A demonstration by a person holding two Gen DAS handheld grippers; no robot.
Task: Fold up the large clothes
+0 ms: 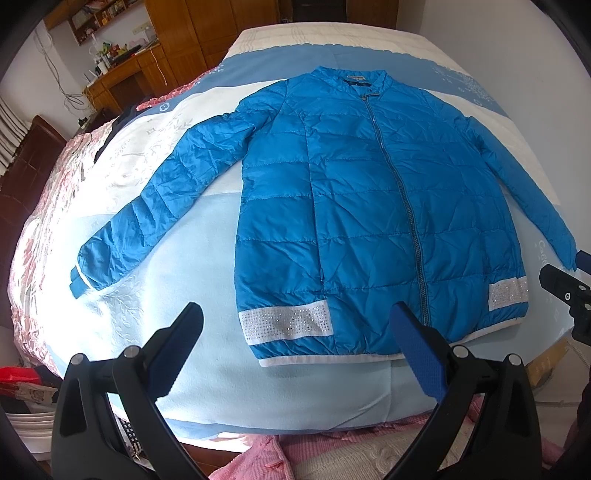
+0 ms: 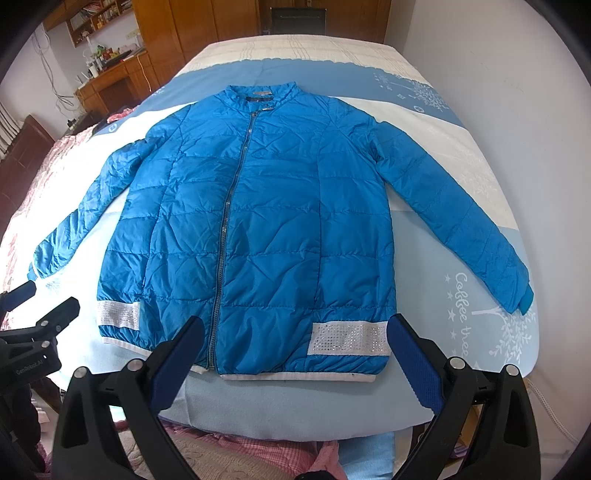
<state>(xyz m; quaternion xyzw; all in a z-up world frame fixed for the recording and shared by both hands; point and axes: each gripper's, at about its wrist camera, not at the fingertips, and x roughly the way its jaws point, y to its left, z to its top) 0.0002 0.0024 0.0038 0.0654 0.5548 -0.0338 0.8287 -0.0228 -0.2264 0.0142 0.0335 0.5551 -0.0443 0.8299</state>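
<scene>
A blue quilted jacket [image 1: 362, 206] lies flat and zipped on the bed, front up, collar far, hem near; it also shows in the right wrist view [image 2: 258, 229]. Both sleeves are spread out: the left sleeve [image 1: 147, 206] and the right sleeve [image 2: 454, 214]. My left gripper [image 1: 295, 321] is open and empty, hovering above the hem's left part. My right gripper [image 2: 295, 328] is open and empty, hovering above the hem's right part. The right gripper also shows at the edge of the left wrist view [image 1: 569, 291], and the left gripper shows in the right wrist view [image 2: 40, 310].
The bed [image 2: 461, 122] has a light blue and white cover. Pink bedding [image 1: 40, 206] lies along its left side and at the near edge [image 2: 229, 454]. A wooden desk with clutter [image 1: 122, 70] and a wardrobe [image 2: 192, 33] stand at the back left.
</scene>
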